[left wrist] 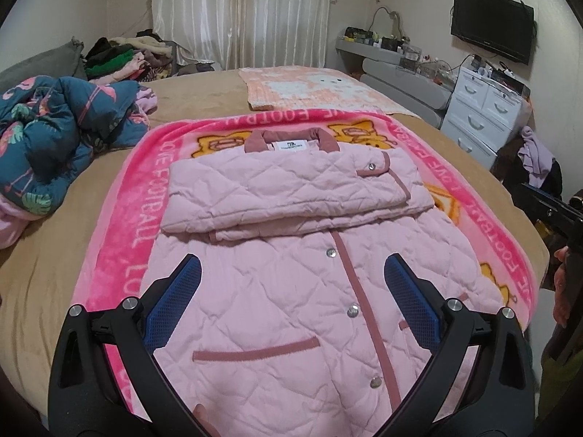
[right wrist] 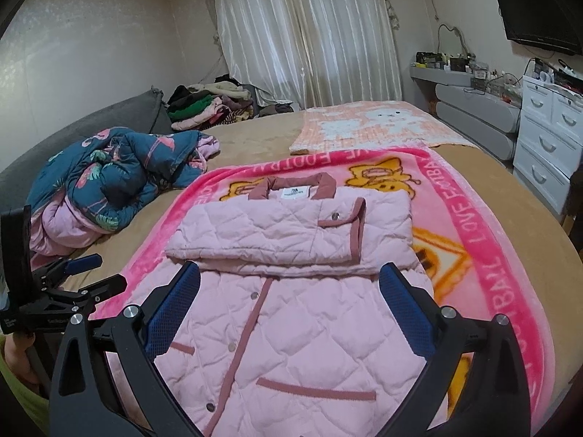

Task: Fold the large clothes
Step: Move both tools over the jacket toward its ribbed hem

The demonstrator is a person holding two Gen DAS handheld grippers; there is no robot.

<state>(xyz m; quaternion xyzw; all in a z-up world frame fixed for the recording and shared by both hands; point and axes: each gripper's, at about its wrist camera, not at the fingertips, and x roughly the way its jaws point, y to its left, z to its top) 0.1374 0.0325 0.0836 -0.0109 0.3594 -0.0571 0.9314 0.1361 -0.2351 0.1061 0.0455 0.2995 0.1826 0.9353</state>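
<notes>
Coat (left wrist: 277,291) lies flat on the pink blanket (left wrist: 120,225) on the bed (left wrist: 43,255), collar at the far end, hem toward me. Both sleeves are already folded across the chest, stacked as 1 band under the collar.

Left claw (left wrist: 291,291): jaws wide, nothing between the pads, hovering above the lower front. Right claw (right wrist: 289,302): jaws wide too, empty, above the same stretch near the sleeve band.

Step in hand, as I read it: sleeves done, body fold not yet made. Next move calls for both claws to drop to the hem, 1 at each corner, pinch through both layers, then carry the hem up to the collar. Quilted cloth is thick; a shallow bite may slip.

Views: the right view shows my left claw from the side, at the blanket's left edge. The left view shows only a sliver of the right claw (left wrist: 546,207) at its right rim, plus the lowest snap (left wrist: 375,383), closer to the hem.
</notes>
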